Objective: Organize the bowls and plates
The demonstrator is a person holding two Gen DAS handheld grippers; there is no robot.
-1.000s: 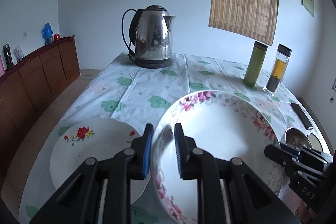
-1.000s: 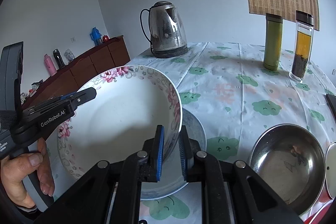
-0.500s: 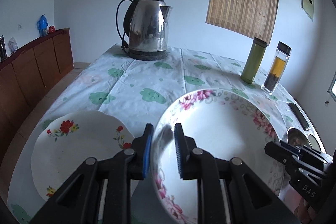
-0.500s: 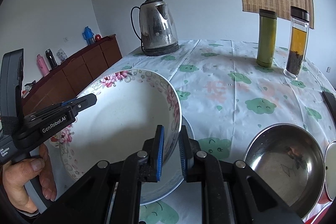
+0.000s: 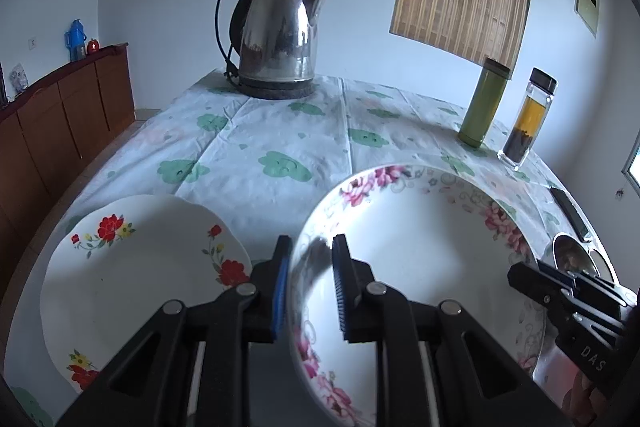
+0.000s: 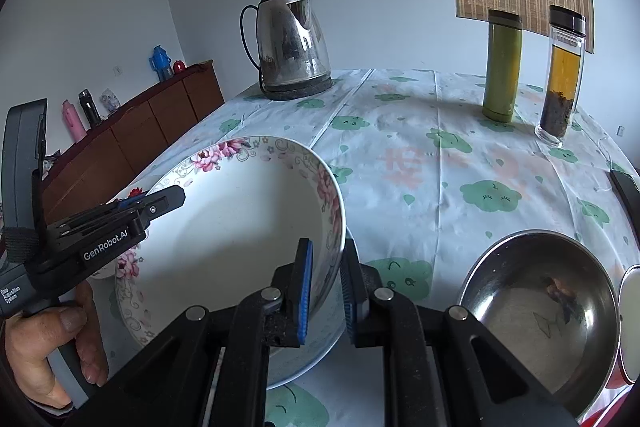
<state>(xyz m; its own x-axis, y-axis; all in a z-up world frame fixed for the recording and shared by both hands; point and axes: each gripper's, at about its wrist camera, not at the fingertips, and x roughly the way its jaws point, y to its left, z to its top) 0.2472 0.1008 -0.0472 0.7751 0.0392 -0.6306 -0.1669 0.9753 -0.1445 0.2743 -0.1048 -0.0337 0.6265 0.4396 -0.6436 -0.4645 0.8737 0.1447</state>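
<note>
A large white bowl with pink flowers on its rim (image 5: 420, 243) (image 6: 240, 227) is held between both grippers above the table. My left gripper (image 5: 308, 267) is shut on its left rim. My right gripper (image 6: 324, 267) is shut on its right rim. A white plate with red flowers (image 5: 136, 267) lies on the table at the left of the bowl. A pale plate (image 6: 316, 355) lies under the bowl in the right wrist view. A steel bowl (image 6: 540, 311) sits on the table at the right.
A steel kettle (image 5: 280, 39) stands at the far side of the flowered tablecloth (image 5: 280, 131). A green flask (image 5: 484, 103) and a glass tea bottle (image 5: 528, 123) stand at the far right. A dark remote (image 5: 568, 211) lies by the right edge. A wooden sideboard (image 5: 60, 115) stands left.
Both grippers have carried the bowl forward and slightly left over the table. The red-flowered plate now shows further left and more fully. The grips have not changed.
</note>
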